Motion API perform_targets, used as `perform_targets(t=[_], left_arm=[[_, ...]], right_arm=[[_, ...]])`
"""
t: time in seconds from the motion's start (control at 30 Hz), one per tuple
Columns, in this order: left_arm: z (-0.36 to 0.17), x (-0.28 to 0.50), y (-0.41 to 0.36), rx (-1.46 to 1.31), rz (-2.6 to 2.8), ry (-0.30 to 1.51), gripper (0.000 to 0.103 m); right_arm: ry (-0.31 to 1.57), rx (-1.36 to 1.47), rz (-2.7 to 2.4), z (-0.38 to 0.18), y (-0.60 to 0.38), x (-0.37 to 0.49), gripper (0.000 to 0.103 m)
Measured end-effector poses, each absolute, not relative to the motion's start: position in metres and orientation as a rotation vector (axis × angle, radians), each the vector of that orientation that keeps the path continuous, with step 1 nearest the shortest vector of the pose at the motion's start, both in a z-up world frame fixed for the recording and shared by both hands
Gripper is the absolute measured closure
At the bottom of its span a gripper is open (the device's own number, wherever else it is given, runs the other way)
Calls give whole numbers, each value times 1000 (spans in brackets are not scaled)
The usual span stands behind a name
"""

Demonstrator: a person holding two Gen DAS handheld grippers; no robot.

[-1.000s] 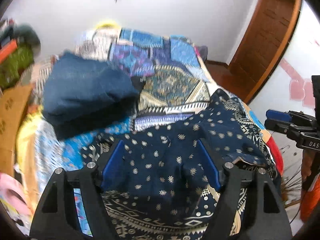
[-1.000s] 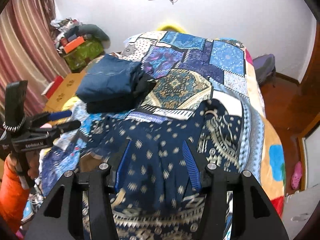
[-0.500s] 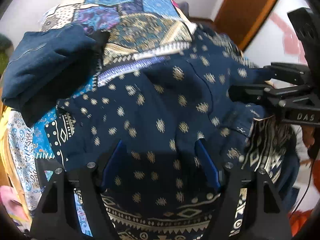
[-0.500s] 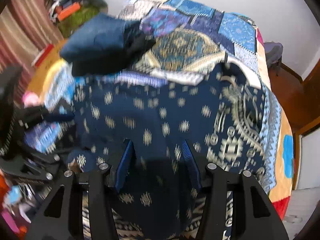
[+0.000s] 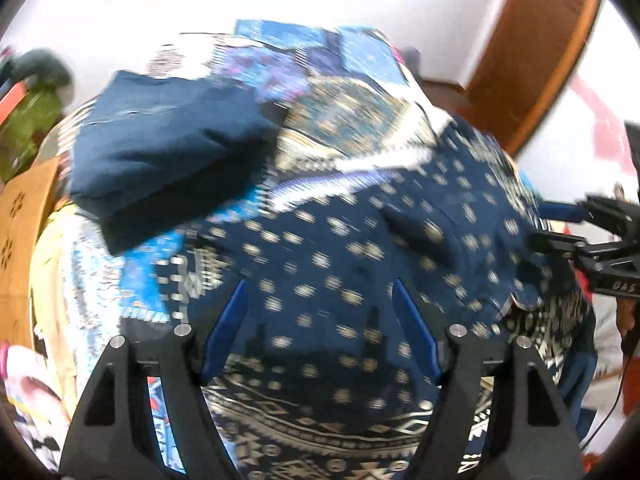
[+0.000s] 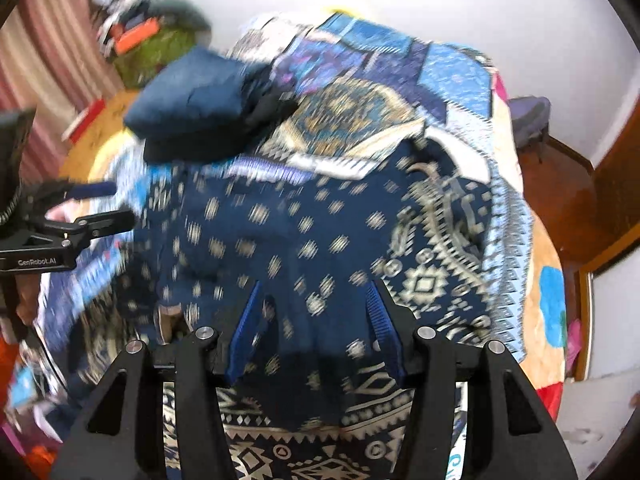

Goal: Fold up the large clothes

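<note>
Garment [image 5: 360,264] in navy cloth, printed with small cream motifs and a geometric border, lies spread across the near end of a bed under a patchwork quilt [image 6: 360,108], directly below and ahead of both tools. The left gripper [image 5: 320,328] and the right gripper [image 6: 312,320] each hang over it with blue-lined jaws spread wide and nothing between them, released. The cloth's long axis appears to run side to side between the two tools, each seeming to stand near one end of it, so neither is clearly closer. The fabric looks thin and limp, rumpled into soft ridges. A folded stack of dark blue clothes [image 5: 160,152] sits farther up the bed, apart from the spread piece. Motion blur hides finer detail.
</note>
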State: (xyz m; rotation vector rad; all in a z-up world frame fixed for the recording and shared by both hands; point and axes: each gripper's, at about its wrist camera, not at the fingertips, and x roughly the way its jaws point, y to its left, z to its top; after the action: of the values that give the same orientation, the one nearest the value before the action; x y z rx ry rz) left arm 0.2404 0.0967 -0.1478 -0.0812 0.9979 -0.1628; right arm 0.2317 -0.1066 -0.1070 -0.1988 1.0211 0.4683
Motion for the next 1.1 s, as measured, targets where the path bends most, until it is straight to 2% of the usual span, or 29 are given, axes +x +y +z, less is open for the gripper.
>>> perform_targets(t=[0.17, 0.3, 0.57, 0.9, 1.03, 1.1], left_arm=[[-140, 241, 157, -205, -8, 947, 30], [-155, 240, 204, -354, 79, 955, 30], [-232, 247, 245, -576, 98, 1119, 30], [-311, 247, 245, -874, 1, 1255, 30], [-316, 250, 245, -929, -29, 1230, 14], [-318, 254, 243, -953, -32, 1216, 12]], right_arm=[[965, -119, 415, -85, -126, 248, 53], [951, -74, 356, -81, -142, 264, 53], [1055, 88, 284, -110, -184, 289, 53], [1195, 289, 302, -155, -211, 304, 53], [1224, 345, 329, -166, -214, 309, 53], [1222, 350, 346, -167, -212, 311, 50]])
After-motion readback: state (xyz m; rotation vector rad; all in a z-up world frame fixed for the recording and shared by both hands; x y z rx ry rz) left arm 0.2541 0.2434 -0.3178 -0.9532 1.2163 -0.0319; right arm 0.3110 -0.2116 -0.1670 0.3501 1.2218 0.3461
